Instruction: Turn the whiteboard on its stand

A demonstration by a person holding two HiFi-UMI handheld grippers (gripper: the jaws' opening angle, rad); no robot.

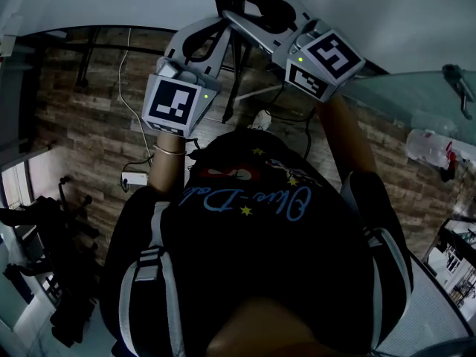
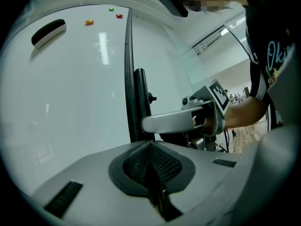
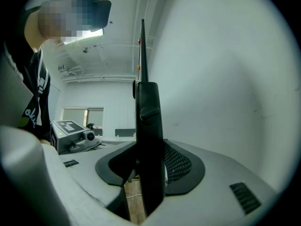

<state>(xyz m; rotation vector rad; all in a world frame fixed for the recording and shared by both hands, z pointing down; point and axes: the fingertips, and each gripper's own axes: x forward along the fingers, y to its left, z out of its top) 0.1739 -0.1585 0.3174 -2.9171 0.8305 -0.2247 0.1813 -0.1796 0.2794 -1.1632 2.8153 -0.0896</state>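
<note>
A person stands close to the whiteboard (image 2: pixel 70 93), with both tools held up at its edge. The right gripper (image 3: pixel 149 173) is squeezed onto the black side bar (image 3: pixel 148 117) that runs up the edge of the whiteboard. The bar sits right between its two jaws. The left gripper (image 2: pixel 154 182) is just beside the whiteboard's edge. Its jaws are pressed together and there is nothing in them.

I think the step now is to swing the board around while holding that bar. To do it well, the right gripper should hold tight and push slowly, so the bar does not slip out. The left gripper could open and take the edge too, or lean flat on the white face to steady it. A fast shove could make the stand wobble.

The face of the whiteboard is clean and shiny. A black eraser (image 2: pixel 48 32) sticks near its top, and three small magnets (image 2: pixel 89 22), orange, red and green, sit near the top edge. They may drop off if the board flips over.

Under the whiteboard is a brown wood floor (image 1: pixel 89 110) with a white cord (image 1: pixel 126 73) lying on it. A glass wall (image 1: pixel 401 103) stands off to one side of the whiteboard.
</note>
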